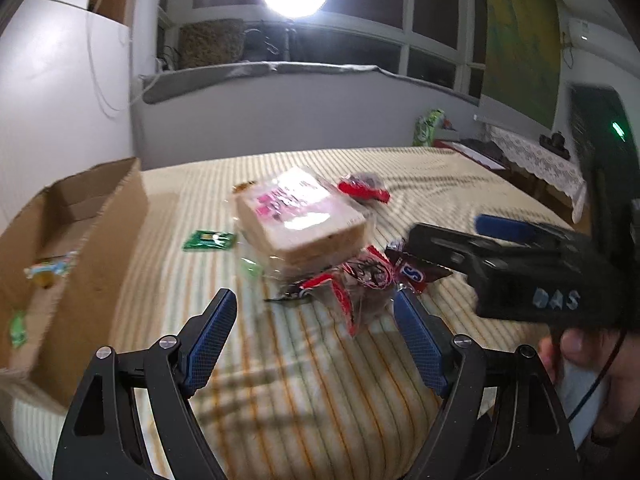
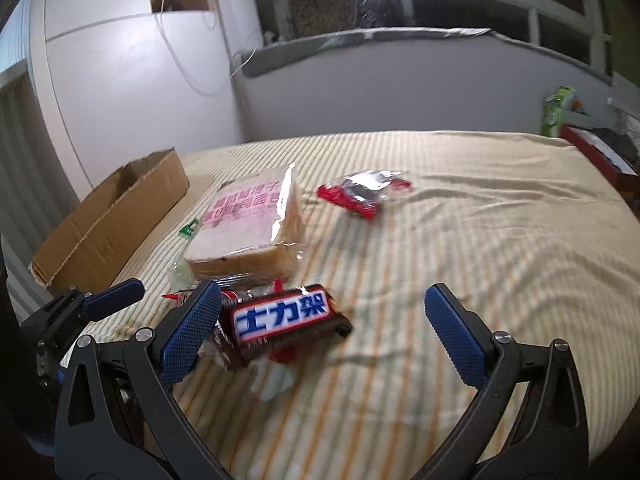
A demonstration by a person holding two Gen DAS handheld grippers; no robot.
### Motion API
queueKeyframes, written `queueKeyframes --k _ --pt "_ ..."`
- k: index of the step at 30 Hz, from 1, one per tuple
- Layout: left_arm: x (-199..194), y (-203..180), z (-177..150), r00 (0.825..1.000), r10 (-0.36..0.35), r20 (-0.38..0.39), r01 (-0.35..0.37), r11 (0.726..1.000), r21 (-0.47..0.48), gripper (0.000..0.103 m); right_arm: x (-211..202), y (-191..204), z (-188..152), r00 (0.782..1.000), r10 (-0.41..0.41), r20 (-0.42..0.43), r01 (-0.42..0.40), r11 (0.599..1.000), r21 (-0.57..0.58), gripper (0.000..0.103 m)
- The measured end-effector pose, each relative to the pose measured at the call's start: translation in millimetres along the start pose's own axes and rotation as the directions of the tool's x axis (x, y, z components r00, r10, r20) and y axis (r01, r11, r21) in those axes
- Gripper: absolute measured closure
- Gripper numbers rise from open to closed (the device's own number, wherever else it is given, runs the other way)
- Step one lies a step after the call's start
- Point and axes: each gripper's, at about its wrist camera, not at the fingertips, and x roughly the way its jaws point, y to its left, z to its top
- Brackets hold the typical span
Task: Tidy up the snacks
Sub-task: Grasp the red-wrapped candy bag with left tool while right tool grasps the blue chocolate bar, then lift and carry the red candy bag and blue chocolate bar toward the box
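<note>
Right gripper point(image 2: 324, 316) spread wide, nothing held, chocolate bar point(image 2: 286, 322) on bedspread point(image 2: 460, 240) just inside its left finger, long axis crosswise; left gripper point(image 1: 314, 320) likewise released, hovering nearby.

A: What snacks are on the striped cloth?

B: A pack of sliced bread point(image 2: 250, 226) in clear wrap with pink writing on top. It lies flat in the middle.

A: And next to it?

B: A brown candy bar point(image 2: 286, 320) with a blue and white label lies in front of the bread, on top of some crinkly red and clear packets point(image 1: 356, 286). Another red and clear packet point(image 2: 358, 192) lies alone, behind and to the right of the bread.

A: Anything green?

B: A small green packet point(image 1: 208, 240) lies flat between the bread and the cardboard box point(image 1: 96, 264). The box is open on top, with a pale blue packet point(image 1: 50, 270) and a little green one point(image 1: 18, 328) inside.
</note>
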Motion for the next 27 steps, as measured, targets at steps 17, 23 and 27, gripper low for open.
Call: queueKeyframes --k 17,23,27 --pt "19.7 -14.1 9.2 0.999 -0.027 -0.022 0.028 0.998 0.064 0.022 -8.3 -40.7 -26.4 0.998 0.059 -0.034 -0.056 0.995 0.083 0.049" --pt "28.8 -21.3 14.2 0.998 -0.049 -0.044 0.052 0.997 0.063 0.026 -5.4 -21.5 -28.3 0.998 0.011 -0.055 -0.013 0.999 -0.047 0.073" --pt "31.4 -25.0 12.2 0.997 -0.06 -0.058 0.064 0.995 0.075 0.056 -10.1 -29.1 -34.6 0.999 0.033 -0.025 -0.033 0.999 -0.01 0.073"
